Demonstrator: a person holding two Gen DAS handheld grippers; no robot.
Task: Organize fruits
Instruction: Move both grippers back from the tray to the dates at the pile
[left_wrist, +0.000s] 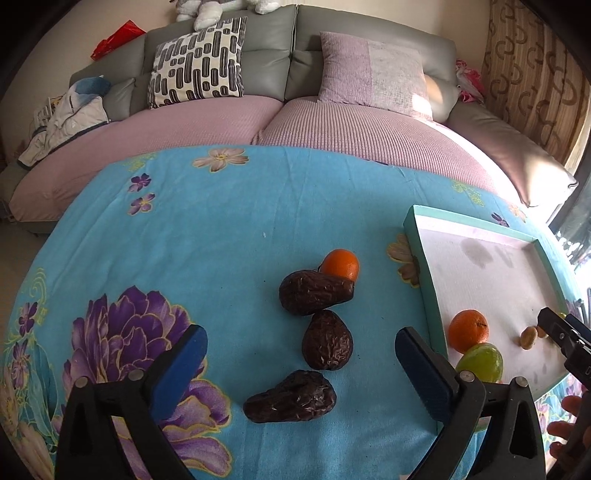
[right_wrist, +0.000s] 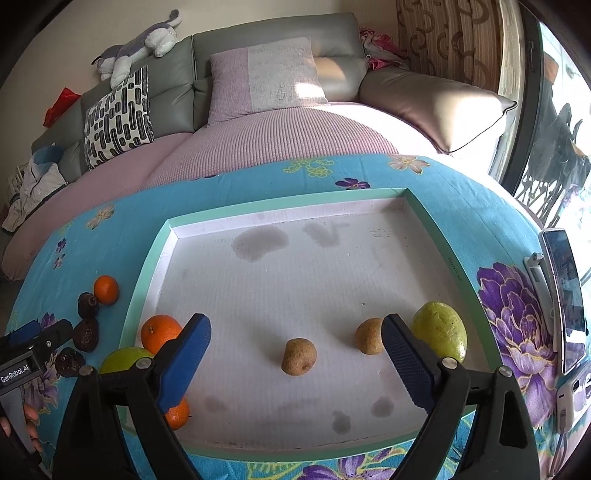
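Observation:
Three dark wrinkled fruits (left_wrist: 314, 297) (left_wrist: 327, 345) (left_wrist: 291, 402) lie in a row on the blue flowered cloth, with an orange (left_wrist: 340, 264) touching the farthest one. My left gripper (left_wrist: 301, 338) hovers open over the middle dark fruit, holding nothing. The white tray (right_wrist: 280, 210) with a green rim holds two small brown fruits (right_wrist: 299, 356) (right_wrist: 369, 336), a yellow-green fruit (right_wrist: 439, 330), two oranges (right_wrist: 160, 332) (right_wrist: 177, 413) and a green fruit (right_wrist: 123, 358). Above the tray's near half, my right gripper (right_wrist: 295, 325) is open and empty, the nearer brown fruit just beyond its fingertips.
A phone on a stand (right_wrist: 565, 295) sits at the table's right edge. Behind the table runs a grey sofa (left_wrist: 266, 55) with cushions and a pink cover. The tray's far half shows only stains. A person's fingers (left_wrist: 565, 428) show at the lower right.

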